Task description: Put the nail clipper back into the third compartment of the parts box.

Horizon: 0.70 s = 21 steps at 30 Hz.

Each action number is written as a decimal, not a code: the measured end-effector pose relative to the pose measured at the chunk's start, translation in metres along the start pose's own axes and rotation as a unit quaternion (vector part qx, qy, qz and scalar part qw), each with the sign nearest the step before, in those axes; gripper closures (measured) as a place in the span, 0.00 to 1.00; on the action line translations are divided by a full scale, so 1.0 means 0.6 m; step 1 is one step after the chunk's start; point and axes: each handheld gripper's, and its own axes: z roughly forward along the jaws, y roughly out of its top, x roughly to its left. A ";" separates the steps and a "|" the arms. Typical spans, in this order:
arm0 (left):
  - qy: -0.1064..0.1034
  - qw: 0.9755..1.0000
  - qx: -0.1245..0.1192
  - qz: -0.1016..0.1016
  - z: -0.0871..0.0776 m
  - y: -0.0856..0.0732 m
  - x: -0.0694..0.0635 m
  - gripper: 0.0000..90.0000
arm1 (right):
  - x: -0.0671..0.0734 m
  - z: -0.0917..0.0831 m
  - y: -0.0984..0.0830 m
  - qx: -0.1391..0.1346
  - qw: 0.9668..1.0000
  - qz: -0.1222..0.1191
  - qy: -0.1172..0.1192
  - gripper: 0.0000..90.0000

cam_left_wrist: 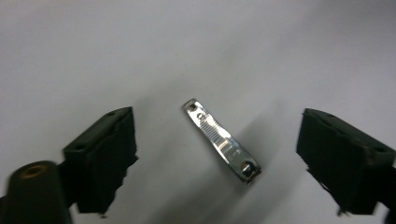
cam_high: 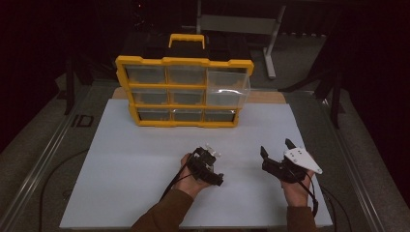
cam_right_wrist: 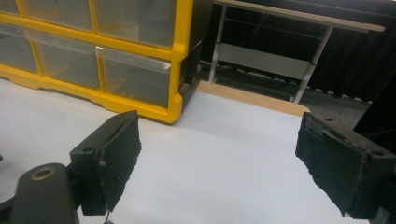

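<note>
Left gripper (cam_left_wrist: pixel 215 154) poised above a nail clipper (cam_left_wrist: pixel 221 141), jaws spread wide with the clipper lying free between them, touched by neither pad. Seen from above, same gripper (cam_high: pixel 209 153) tipped steeply down toward the white tabletop (cam_high: pixel 145 145), hand (cam_high: pixel 191 181) wrapped around its body, sleeve trailing back to the near edge.

Clipper flat on the tabletop, set on a slant across the gap, one end nearer the left pad (cam_left_wrist: pixel 105 158), the riveted end nearer the right pad (cam_left_wrist: pixel 341 158). Likely light, stiff and hard; polished metal, so probably slippery against the pads. Thin and low-lying, leaving little to bite on. Best hold judged to be across the two long edges near the middle, which calls for turning the wrist until the pads face those edges, then closing low against the tabletop.

Right gripper (cam_high: pixel 276 150) just to the side, also spread wide, nothing between its pads (cam_right_wrist: pixel 112 158), resting level and aimed forward. Farther ahead, a yellow drawer cabinet (cam_high: pixel 183 92) standing upright at the far end of the tabletop, well apart from both grippers.
</note>
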 end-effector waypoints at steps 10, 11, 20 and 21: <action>-0.001 1.000 0.013 0.012 0.012 -0.014 -0.011 0.39 | 0.001 0.000 0.000 0.001 1.000 -0.003 -0.001 0.15; 0.004 1.000 0.014 0.013 0.013 -0.014 -0.012 0.41 | 0.001 0.000 0.000 0.002 1.000 -0.005 -0.001 0.15; 0.006 0.999 0.026 0.025 0.009 -0.010 -0.014 0.57 | 0.000 -0.001 0.001 0.001 1.000 -0.005 -0.003 0.15; 0.005 0.999 0.027 0.026 0.009 -0.009 -0.014 0.60 | 0.000 -0.001 0.001 0.000 1.000 -0.005 -0.003 0.15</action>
